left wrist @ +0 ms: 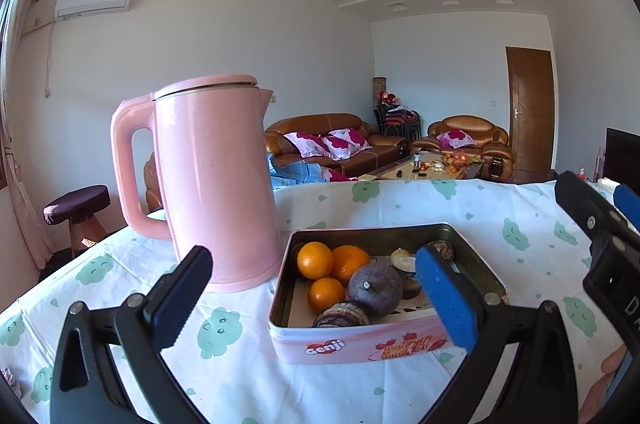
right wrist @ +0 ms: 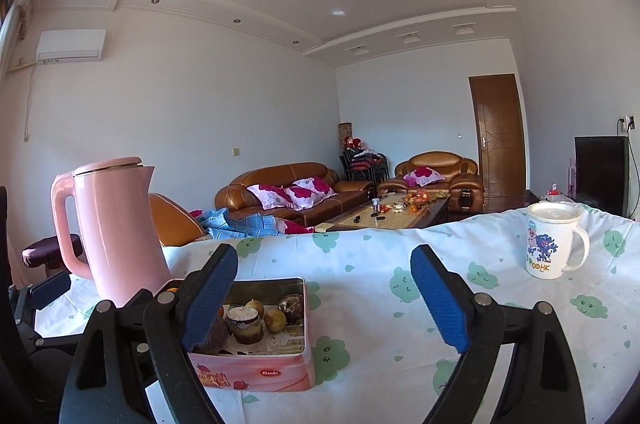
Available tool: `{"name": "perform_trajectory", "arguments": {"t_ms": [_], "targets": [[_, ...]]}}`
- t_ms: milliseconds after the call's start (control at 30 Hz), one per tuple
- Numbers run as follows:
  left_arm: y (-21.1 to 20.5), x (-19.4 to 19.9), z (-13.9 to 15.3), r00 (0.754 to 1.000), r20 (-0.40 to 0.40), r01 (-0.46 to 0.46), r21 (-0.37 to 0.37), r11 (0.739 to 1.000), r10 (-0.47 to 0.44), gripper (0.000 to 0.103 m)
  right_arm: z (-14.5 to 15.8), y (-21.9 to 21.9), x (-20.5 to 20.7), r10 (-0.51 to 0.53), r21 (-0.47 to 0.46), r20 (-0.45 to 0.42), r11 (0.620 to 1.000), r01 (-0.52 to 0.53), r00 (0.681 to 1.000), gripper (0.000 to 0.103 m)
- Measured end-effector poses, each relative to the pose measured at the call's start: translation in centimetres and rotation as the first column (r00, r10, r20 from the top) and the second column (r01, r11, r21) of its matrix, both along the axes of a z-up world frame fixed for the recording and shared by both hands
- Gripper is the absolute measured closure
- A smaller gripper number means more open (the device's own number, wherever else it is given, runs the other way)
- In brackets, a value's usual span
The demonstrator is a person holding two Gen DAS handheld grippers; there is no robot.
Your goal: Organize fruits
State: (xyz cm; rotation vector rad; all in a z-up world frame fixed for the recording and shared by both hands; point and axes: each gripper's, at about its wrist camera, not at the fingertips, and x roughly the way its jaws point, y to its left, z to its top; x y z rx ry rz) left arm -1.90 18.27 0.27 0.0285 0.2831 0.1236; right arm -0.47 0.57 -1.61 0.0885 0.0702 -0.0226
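A pink tin (left wrist: 352, 344) stands on the tablecloth and holds three oranges (left wrist: 326, 294), a purple round fruit (left wrist: 374, 288) and several brown, wrinkled fruits (left wrist: 340, 314). My left gripper (left wrist: 314, 256) is open in front of the tin, with nothing pressed between its blue pads. In the right wrist view the tin (right wrist: 272, 372) sits low on the left, with brown and yellowish fruits (right wrist: 275, 320) showing inside. My right gripper (right wrist: 324, 254) is open wide and empty. Its left finger (right wrist: 212, 296) overlaps the tin's left part and hides the oranges.
A tall pink kettle (left wrist: 216, 183) stands just left of the tin, close to its wall. A lidded white mug (right wrist: 552, 244) sits at the table's far right. The table (right wrist: 380, 264) has a white cloth with green prints. Sofas and a coffee table lie beyond its far edge.
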Motion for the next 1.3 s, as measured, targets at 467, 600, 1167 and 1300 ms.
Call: {"name": "perform_trajectory", "arguments": {"t_ms": [467,600,1167,1300], "targets": [[0.3,-0.5,0.0,1.0,-0.004,-0.009,-0.008,1.0,0.009,0.0,-0.1,0.2,0.4,-0.027,-0.025,-0.022,0.999,0.027,0.999,0.002],[0.5,-0.6,0.0,1.0,-0.001,-0.015,-0.017,1.0,0.015,0.0,-0.2,0.7,0.5,-0.007,-0.043,-0.032,0.999,0.006,0.999,0.001],[0.6,-0.5,0.0,1.0,-0.009,-0.016,-0.025,1.0,0.016,0.0,-0.4,1.0,0.8,0.018,-0.046,-0.069,0.999,-0.021,0.997,0.001],[0.6,-0.3,-0.1,1.0,-0.014,-0.019,-0.022,1.0,0.018,0.0,-0.4,1.0,0.8,0.018,-0.046,-0.069,0.999,-0.022,0.997,0.001]]}}
